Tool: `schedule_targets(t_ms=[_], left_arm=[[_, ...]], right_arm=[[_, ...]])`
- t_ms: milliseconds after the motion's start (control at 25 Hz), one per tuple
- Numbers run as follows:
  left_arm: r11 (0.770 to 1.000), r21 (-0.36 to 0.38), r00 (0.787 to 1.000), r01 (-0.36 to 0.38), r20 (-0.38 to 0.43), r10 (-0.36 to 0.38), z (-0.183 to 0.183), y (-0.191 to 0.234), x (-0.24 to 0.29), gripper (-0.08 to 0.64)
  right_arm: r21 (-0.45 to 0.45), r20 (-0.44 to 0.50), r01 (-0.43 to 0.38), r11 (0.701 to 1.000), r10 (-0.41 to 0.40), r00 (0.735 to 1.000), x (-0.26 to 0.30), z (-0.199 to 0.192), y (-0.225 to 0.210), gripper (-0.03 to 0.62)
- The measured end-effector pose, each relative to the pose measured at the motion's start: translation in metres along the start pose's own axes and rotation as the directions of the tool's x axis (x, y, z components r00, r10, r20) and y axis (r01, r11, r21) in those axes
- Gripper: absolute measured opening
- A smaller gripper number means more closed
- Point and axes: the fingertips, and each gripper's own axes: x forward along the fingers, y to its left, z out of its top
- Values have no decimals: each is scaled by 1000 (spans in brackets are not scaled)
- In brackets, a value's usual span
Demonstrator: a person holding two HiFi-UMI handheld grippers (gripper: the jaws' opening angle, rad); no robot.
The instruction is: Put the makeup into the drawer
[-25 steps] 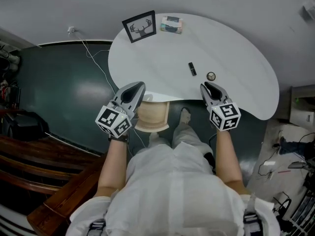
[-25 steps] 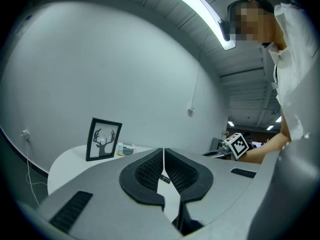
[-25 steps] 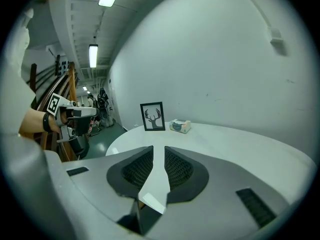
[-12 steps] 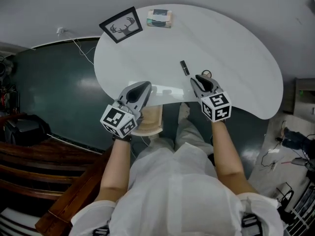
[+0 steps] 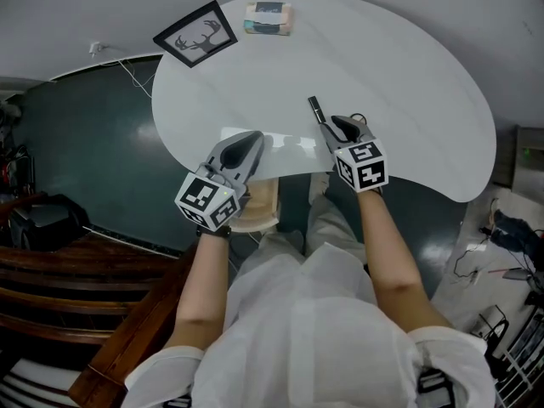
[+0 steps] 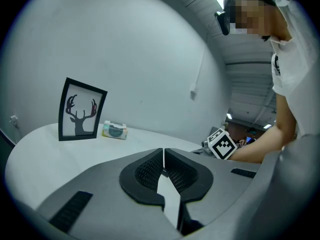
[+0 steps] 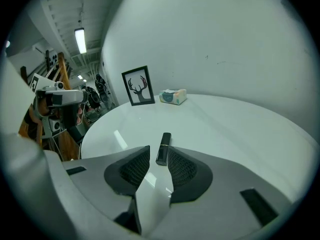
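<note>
Both claws have come forward over the near edge of the white rounded surface (image 5: 408, 75) since a second ago. Now the right claw (image 5: 340, 126) (image 7: 159, 156) is opening its jaws; the small black makeup tube (image 5: 315, 109) (image 7: 163, 148) lies flat on the surface between the tips, and the pads do not press it. At the near edge, the left claw (image 5: 249, 143) (image 6: 163, 156) is closed and empty. The black-framed deer picture (image 5: 195, 35) stands at the far left edge.

We see one piece of makeup, a slim black lipstick tube (image 5: 316, 109), capped and lying flat on the white table (image 5: 408, 66). It lies close to the table's front edge, roughly midway along it, slanting away from that edge.
</note>
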Motion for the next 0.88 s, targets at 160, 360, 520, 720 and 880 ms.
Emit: schedule_targets(t_ms=[160,360,520,720,880], left_arm=[[1000,-5,1000,-4,-5,4,-3,2,4,21],[1000,-13,1000,-6,-6,6,-3,5,7,21],[1000,-19,1000,-10,-4,10,-4,8,6,21],[1000,-26,1000,-13,-2,13,-4,10,4,21],[999,-32,1000,-19,0,19,-5,12,0,21]], right_arm=[[1,-51,5,1000,-5,999,14,-8,-1,100],[-2,-104,13,1000,-13,995,26,-18,-2,100],[-9,-134,17,1000,-18,991,32,-24,-1,100],[-20,-162,30,999,-33,986,37,-28,-1,100],[-32,-179,38,999,-44,983,40,-31,-2,98]])
